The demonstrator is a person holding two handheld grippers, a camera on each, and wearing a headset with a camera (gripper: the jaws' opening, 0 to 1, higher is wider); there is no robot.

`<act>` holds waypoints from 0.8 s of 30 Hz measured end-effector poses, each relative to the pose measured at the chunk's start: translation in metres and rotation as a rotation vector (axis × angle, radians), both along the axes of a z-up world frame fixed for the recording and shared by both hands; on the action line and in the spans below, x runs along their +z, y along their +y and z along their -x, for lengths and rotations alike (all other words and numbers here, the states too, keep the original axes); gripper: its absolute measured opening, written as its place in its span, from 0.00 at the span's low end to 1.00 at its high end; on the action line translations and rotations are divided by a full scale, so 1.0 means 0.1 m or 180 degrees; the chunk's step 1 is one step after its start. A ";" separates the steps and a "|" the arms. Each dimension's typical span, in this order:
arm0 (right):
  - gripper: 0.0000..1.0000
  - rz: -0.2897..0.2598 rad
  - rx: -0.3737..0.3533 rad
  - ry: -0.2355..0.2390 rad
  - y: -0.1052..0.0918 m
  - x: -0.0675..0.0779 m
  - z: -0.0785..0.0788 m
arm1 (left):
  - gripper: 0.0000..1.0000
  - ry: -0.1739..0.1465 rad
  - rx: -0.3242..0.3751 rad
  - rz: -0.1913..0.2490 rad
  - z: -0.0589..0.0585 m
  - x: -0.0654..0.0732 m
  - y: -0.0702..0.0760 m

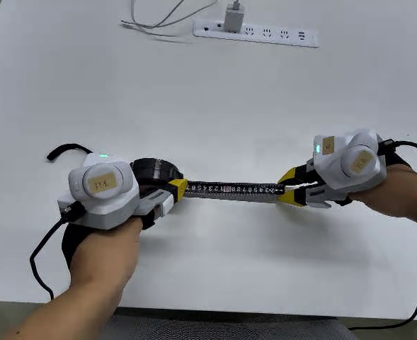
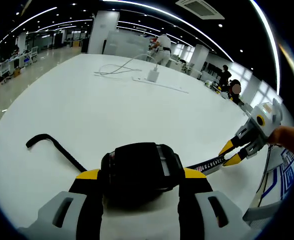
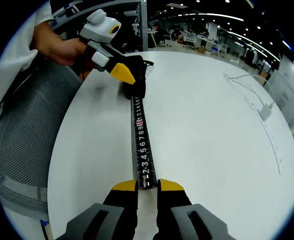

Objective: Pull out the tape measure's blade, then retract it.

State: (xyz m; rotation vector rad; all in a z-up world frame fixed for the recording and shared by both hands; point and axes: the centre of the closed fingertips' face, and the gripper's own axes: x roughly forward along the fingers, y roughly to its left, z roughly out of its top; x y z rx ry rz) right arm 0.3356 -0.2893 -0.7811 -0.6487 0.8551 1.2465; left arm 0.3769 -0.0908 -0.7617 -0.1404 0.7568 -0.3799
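Observation:
A black tape measure case (image 1: 156, 174) (image 2: 141, 167) (image 3: 138, 70) rests on the white table, clamped between the yellow-tipped jaws of my left gripper (image 1: 174, 190) (image 2: 142, 175). Its black wrist strap (image 1: 66, 150) (image 2: 52, 145) trails off to the left. The blade (image 1: 231, 190) (image 3: 140, 145) (image 2: 209, 163), dark with white numbers, stretches out flat over the table to the right. My right gripper (image 1: 287, 187) (image 3: 147, 185) is shut on the blade's end. In the left gripper view the right gripper (image 2: 232, 151) shows at the far right.
A white power strip (image 1: 254, 31) with a plugged-in charger (image 1: 233, 15) and white cables (image 1: 158, 21) lies at the table's far edge. A grey mesh chair (image 3: 22, 145) stands beside the near edge. The white table (image 1: 215, 106) spreads wide between blade and strip.

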 end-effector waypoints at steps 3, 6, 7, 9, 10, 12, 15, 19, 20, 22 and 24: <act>0.10 -0.0043 -0.0006 0.0005 0.06 0.01 -0.02 | 0.56 -0.0002 -0.0001 0.0011 0.00 0.00 0.00; 0.10 -0.0060 0.0005 0.0005 0.10 0.00 -0.02 | 0.56 -0.0003 -0.0003 0.0016 0.00 0.00 0.00; 0.10 -0.0060 0.0009 0.0004 0.11 0.00 -0.03 | 0.56 -0.0007 -0.0005 0.0016 0.00 0.01 0.00; 0.10 -0.0071 0.0019 0.0009 0.13 -0.01 -0.03 | 0.56 -0.0010 -0.0004 0.0022 0.00 0.01 0.00; 0.10 -0.0075 0.0026 0.0013 0.15 -0.01 -0.03 | 0.56 -0.0011 -0.0005 0.0030 0.00 0.01 0.00; 0.10 -0.0077 0.0042 0.0018 0.16 -0.01 -0.04 | 0.56 -0.0010 -0.0006 0.0039 0.00 0.01 0.00; 0.10 -0.0105 0.0046 0.0031 0.19 -0.01 -0.04 | 0.56 -0.0009 -0.0006 0.0040 0.00 0.01 0.00; 0.10 -0.0125 0.0046 0.0031 0.23 -0.01 -0.05 | 0.56 -0.0003 0.0005 0.0066 0.00 0.01 0.00; 0.10 -0.0132 0.0046 0.0033 0.24 -0.02 -0.06 | 0.56 -0.0003 0.0007 0.0069 0.00 0.01 0.00; 0.10 -0.0146 0.0044 0.0031 0.26 -0.02 -0.07 | 0.56 0.0001 0.0007 0.0075 0.01 0.01 0.00; 0.10 -0.0169 0.0035 0.0048 0.29 -0.02 -0.07 | 0.56 0.0001 0.0012 0.0085 0.01 0.01 0.00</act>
